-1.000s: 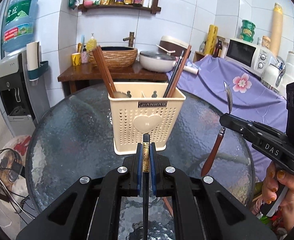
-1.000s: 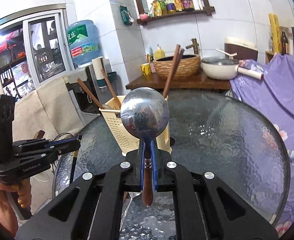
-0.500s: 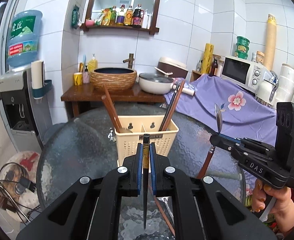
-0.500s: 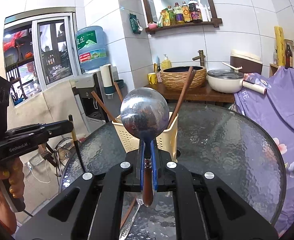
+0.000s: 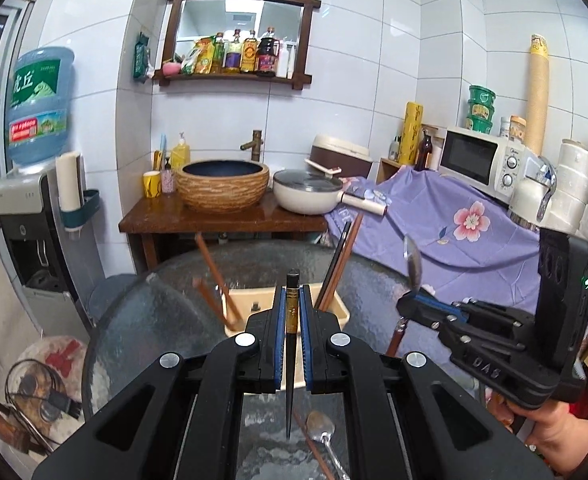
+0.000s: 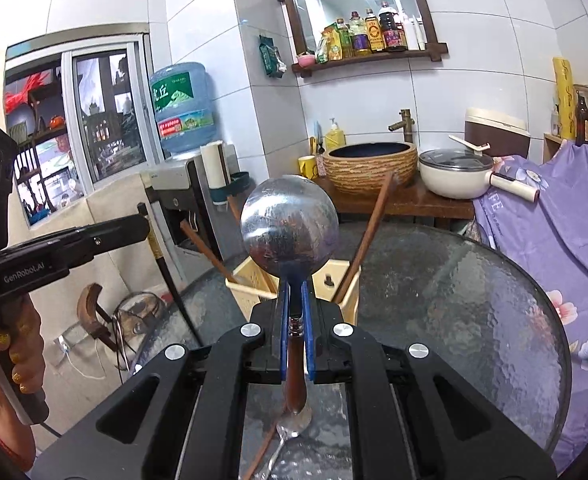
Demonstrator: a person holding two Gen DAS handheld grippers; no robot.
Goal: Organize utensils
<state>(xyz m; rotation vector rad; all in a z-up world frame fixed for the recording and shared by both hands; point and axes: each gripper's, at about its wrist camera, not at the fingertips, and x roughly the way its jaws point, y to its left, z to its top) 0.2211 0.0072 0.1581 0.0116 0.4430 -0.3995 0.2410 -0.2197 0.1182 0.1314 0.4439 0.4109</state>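
Your left tongs (image 5: 292, 312) are clamped tight on a black chopstick (image 5: 290, 360), your right tongs (image 6: 294, 312) on a wooden-handled spoon (image 6: 290, 232). The cream utensil caddy (image 5: 333, 312) stands mid-counter just ahead. Clear its rim, then lower each handle-first into a matching compartment before releasing.

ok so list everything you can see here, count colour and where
utensil holder: 1, cream, on the glass table
chopsticks in holder: several, brown, leaning out
dark chopstick: 1, black with gold band, in the left gripper
wooden-handled spoon: 1, steel bowl, in the right gripper
loose spoon: 1, silver, on the table beside a brown chopstick
basin: 1, woven brown, on wooden stand
pan: 1, cream, beside basin
microwave: 1, white, at right
left gripper: shut
right gripper: shut
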